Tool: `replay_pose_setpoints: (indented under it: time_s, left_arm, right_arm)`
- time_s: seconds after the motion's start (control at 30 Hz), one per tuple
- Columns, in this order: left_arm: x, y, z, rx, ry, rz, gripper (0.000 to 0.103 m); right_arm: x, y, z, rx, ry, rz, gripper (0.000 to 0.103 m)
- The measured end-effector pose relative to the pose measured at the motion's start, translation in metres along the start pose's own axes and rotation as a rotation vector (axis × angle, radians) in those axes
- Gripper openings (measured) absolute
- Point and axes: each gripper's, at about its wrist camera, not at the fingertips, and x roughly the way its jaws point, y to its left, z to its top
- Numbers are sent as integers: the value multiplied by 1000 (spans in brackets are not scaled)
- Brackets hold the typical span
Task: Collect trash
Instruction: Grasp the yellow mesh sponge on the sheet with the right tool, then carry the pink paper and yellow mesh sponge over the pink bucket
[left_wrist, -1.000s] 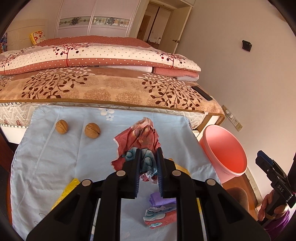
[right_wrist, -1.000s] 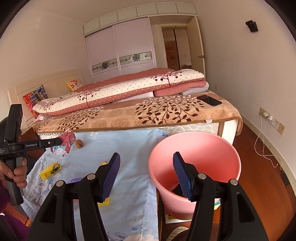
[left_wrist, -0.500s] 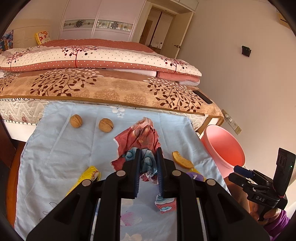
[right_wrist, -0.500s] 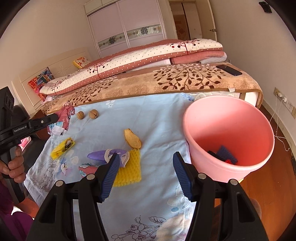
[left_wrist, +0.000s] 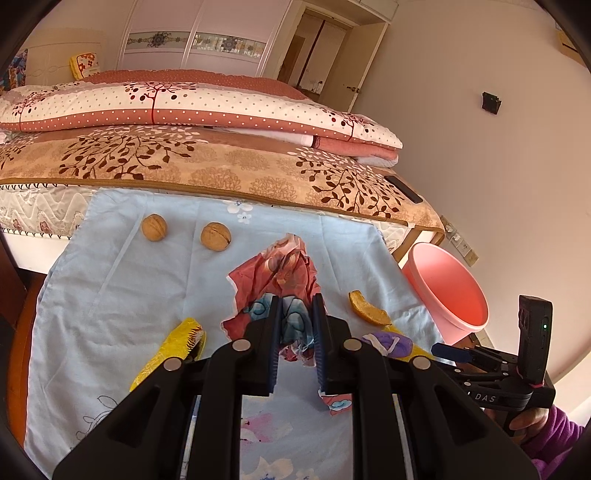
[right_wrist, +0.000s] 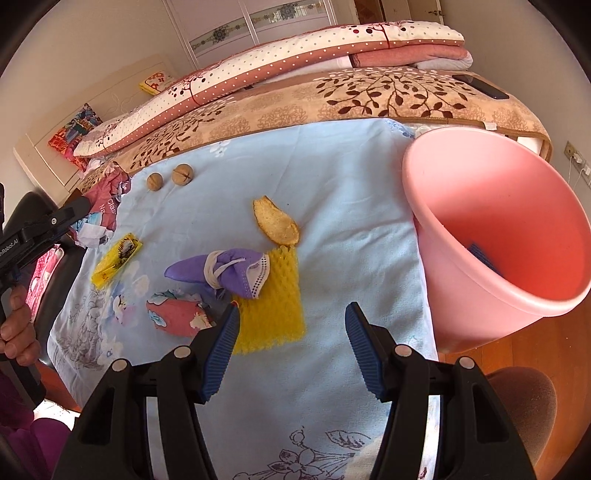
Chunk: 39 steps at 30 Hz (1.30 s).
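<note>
Above the pale blue cloth (right_wrist: 354, 206), a crumpled red wrapper (left_wrist: 284, 273) was pinched in the left gripper (left_wrist: 295, 328), marked "GenRobot.AI". "DAS" was read on the right gripper (right_wrist: 291, 325), held spread and empty beside the pink bucket (right_wrist: 443, 229).

The pink bucket (right_wrist: 495, 236) hides most of its load, and only a blue scrap (right_wrist: 484, 256) peeks out, perhaps a wrapper. The left gripper (left_wrist: 295, 328) covers the crumpled wrapper's (left_wrist: 284, 273) lower half, and print on the yellow packet (right_wrist: 116, 260) is too small to read.

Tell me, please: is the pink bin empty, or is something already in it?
Not empty. The right wrist view looks into the pink bin and shows a dark blue item low inside it; what this item is, I cannot tell.
</note>
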Motion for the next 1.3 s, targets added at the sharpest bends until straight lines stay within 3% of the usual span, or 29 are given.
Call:
replay_pose_setpoints:
  time_s: [0.27,0.3,0.33,0.47,1.3]
  left_arm:
    - [5,-6,-3,12,13,-22,16]
    - [5,-6,-2,14,13,-24,16]
    - [6,-7,-2,17,14,-27,16]
    - [7,-11,-3,30,19,-29,16]
    - [6,-39,1,92,12,-76,16]
  right_arm:
    - [7,2,-2,1,29,28,41]
    - [7,2,-2,-1,31,30,36]
    - [7,3,-2,-3,36,34,26]
    - [2,5,-3,-17,33,37,11]
    - [-72,5,8,-45,-182,-42,10]
